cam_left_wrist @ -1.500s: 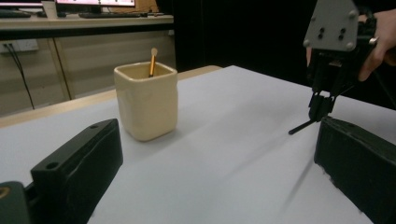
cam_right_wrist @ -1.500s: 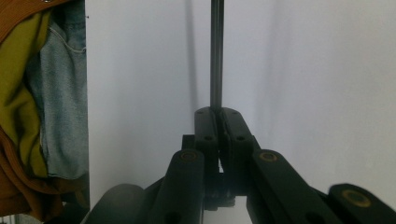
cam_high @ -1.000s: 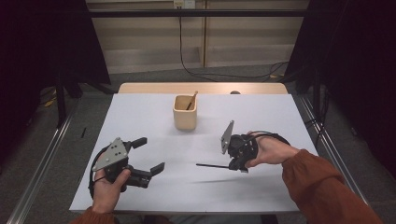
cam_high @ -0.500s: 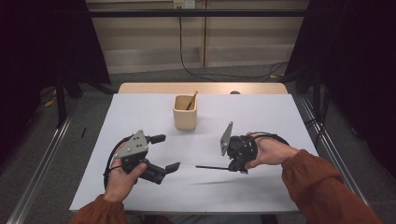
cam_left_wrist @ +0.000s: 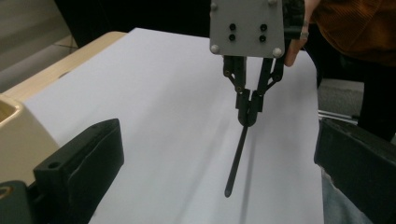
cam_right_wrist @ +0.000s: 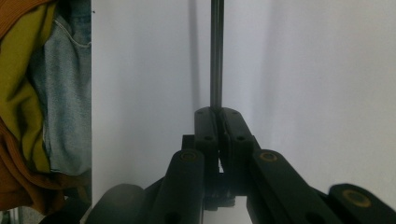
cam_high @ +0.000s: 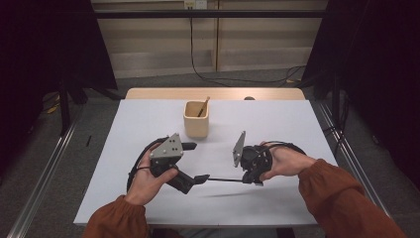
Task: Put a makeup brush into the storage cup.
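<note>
White-covered counter (cam_high: 148, 198) with a cup (cam_high: 196, 119) already holding one stick (cam_high: 203, 107) at the back; right tongs (cam_high: 246, 179) clamped on a thin black stick (cam_high: 224, 179) held level, left tongs (cam_high: 195, 162) apart and closing in on its free end, handover or drop into the cup likely remaining.

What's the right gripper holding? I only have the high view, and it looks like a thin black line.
Observer: The right gripper is shut on a thin black stick, seen in its own view.
Operator: Is the left gripper on it?
Observer: No. In the left gripper view, the left gripper is open, with the stick's free end between its jaws, untouched.
Operator: Is the stick on the table?
Observer: It casts a separate shadow on the white table, so it seems raised.
</note>
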`<state>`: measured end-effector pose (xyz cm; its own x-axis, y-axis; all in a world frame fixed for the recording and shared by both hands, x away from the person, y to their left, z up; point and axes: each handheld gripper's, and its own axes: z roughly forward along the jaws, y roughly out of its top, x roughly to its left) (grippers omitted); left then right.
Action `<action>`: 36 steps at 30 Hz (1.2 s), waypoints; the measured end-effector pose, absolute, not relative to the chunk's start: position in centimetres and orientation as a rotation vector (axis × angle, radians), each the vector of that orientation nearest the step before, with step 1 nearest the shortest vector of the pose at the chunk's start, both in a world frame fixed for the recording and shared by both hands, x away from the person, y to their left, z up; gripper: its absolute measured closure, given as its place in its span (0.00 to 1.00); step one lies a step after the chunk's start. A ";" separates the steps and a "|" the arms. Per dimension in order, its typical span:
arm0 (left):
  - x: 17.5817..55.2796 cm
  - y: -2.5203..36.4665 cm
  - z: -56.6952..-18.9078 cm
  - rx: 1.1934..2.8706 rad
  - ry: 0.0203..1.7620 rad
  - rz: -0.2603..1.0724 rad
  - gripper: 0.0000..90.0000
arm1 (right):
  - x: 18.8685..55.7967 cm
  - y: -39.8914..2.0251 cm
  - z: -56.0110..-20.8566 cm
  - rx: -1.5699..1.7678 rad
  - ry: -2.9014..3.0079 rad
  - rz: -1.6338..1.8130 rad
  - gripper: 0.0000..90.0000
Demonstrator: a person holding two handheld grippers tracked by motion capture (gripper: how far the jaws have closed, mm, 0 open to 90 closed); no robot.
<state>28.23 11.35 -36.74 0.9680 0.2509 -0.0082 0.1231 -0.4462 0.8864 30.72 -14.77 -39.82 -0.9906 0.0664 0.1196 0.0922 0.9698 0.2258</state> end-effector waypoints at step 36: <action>29.6 6.2 -39.3 2.409 0.112 -0.024 0.06 | 30.7 -13.2 -40.1 -0.066 -3.002 -0.258 0.96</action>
